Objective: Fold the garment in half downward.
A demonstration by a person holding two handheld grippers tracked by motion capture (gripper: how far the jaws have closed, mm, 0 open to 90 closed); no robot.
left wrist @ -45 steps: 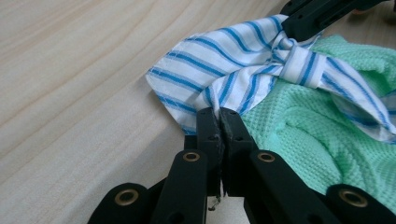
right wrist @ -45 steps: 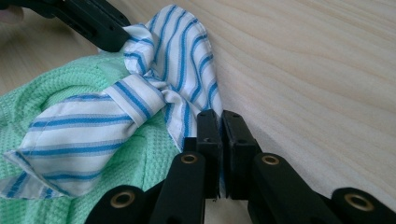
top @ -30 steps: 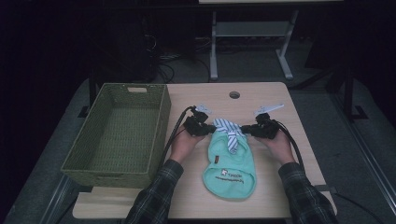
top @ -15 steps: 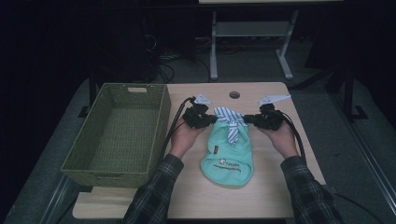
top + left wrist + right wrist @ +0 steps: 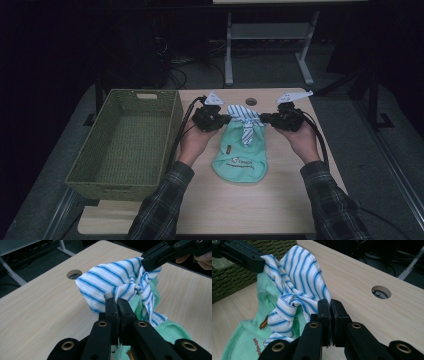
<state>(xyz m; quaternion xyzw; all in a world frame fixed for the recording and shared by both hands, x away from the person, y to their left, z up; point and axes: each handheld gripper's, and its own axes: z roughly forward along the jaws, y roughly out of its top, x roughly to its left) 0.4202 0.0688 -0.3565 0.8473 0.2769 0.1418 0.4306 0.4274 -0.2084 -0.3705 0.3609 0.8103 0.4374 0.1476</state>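
Both the left gripper [image 5: 226, 119] and right gripper [image 5: 265, 118] are clamped on the striped collar of the garment [image 5: 241, 155], which looks soft, light and droopy, best held at the shoulders.

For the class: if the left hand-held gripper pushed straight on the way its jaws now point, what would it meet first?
The striped cloth of the garment it already pinches; beyond that fold, probably the right hand-held gripper, clamped on the same cloth opposite, though depth is hard to judge.

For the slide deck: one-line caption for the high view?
Left gripper and right gripper pinch the green garment by its striped collar, beside a woven basket.
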